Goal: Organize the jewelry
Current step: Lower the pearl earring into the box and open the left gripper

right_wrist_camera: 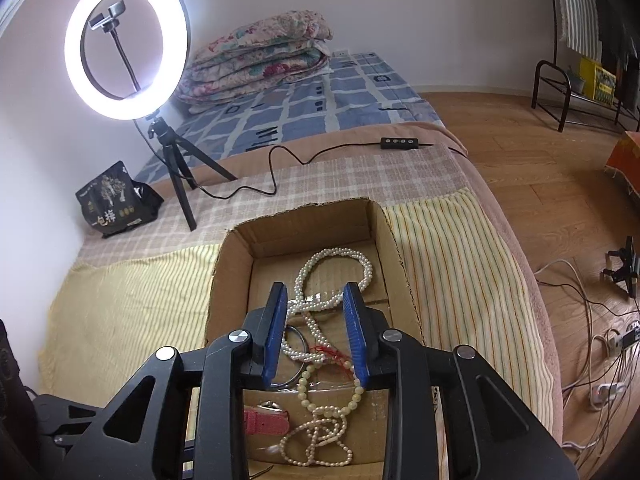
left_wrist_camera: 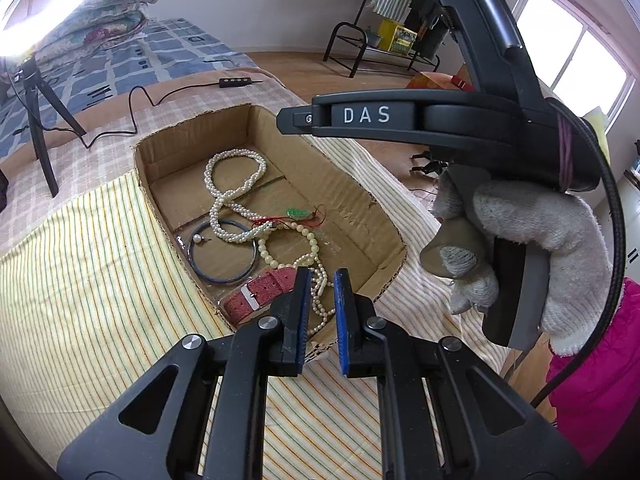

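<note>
On the right gripper (left_wrist_camera: 296, 120), white lettering reads "DAS" above the cardboard box (left_wrist_camera: 352, 196).

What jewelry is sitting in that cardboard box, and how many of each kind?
Twisted pearl necklace: 1
Cream bead necklace: 1
Small-pearl strand: 1
Dark bangle: 1
Pink watch strap: 1
Pearl earring: 1
Green pendant on red cord: 1
Total: 7, all inside the cardboard box.

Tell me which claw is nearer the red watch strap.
Left. The left claw hangs open at the box's near end right beside the red watch strap; the right claw is open farther up over the twisted pearl necklace.
</note>
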Demonstrator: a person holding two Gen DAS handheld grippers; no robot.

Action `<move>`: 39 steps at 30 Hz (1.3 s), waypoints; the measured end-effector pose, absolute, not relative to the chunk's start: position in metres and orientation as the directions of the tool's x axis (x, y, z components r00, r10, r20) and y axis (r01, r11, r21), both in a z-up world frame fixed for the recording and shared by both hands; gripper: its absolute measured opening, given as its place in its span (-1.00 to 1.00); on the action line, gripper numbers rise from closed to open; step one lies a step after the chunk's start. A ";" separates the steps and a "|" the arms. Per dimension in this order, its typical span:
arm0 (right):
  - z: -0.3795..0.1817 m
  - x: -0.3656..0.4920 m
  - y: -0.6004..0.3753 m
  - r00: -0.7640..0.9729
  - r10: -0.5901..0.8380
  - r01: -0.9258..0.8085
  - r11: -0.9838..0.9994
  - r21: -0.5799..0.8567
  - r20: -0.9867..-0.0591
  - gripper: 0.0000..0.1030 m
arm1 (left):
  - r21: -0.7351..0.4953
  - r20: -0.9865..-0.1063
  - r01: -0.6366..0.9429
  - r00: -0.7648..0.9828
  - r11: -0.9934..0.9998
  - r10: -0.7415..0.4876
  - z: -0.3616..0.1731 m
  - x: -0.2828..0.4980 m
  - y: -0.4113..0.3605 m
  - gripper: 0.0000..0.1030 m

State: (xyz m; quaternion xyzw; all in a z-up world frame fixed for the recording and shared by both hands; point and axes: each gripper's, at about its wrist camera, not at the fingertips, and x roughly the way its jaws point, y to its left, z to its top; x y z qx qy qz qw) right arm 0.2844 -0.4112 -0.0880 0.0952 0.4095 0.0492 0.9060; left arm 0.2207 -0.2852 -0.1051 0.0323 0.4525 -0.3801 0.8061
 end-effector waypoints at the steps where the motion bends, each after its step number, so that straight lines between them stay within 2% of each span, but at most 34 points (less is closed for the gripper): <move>1: -0.088 0.284 -0.411 0.660 0.165 -0.010 0.977 0.212 -0.733 -0.47 | -0.289 -0.755 0.642 0.303 0.710 -0.582 -0.105 0.221 -0.285 -0.81; 5: -0.084 0.283 -0.409 0.664 0.162 -0.012 0.978 0.206 -0.730 -0.39 | -0.287 -0.755 0.639 0.308 0.713 -0.579 -0.104 0.221 -0.283 -0.81; 17: -0.067 0.267 -0.401 0.679 0.145 -0.013 0.983 0.185 -0.720 -0.39 | -0.258 -0.736 0.642 0.353 0.722 -0.577 -0.081 0.205 -0.269 -0.81; 31: -0.025 0.223 -0.385 0.717 0.110 -0.026 0.991 0.131 -0.688 -0.38 | -0.190 -0.672 0.642 0.467 0.743 -0.575 -0.029 0.166 -0.237 -0.81; 32: -0.021 0.218 -0.384 0.722 0.106 -0.026 0.992 0.127 -0.684 -0.37 | -0.186 -0.667 0.641 0.474 0.745 -0.574 -0.025 0.163 -0.235 -0.81; 34: -0.015 0.211 -0.381 0.729 0.104 -0.029 0.992 0.121 -0.677 -0.17 | -0.174 -0.659 0.641 0.489 0.748 -0.572 -0.019 0.158 -0.229 -0.81; 36: -0.008 0.202 -0.376 0.743 0.097 -0.030 0.993 0.112 -0.662 -0.08 | -0.163 -0.644 0.637 0.510 0.754 -0.571 -0.010 0.152 -0.222 -0.81; 37: -0.006 0.198 -0.374 0.747 0.096 -0.032 0.993 0.109 -0.658 -0.08 | -0.161 -0.636 0.635 0.519 0.756 -0.571 -0.007 0.149 -0.218 -0.80; 39: -0.002 0.192 -0.369 0.751 0.094 -0.035 0.994 0.102 -0.654 -0.07 | -0.156 -0.624 0.631 0.533 0.760 -0.571 -0.001 0.145 -0.213 -0.51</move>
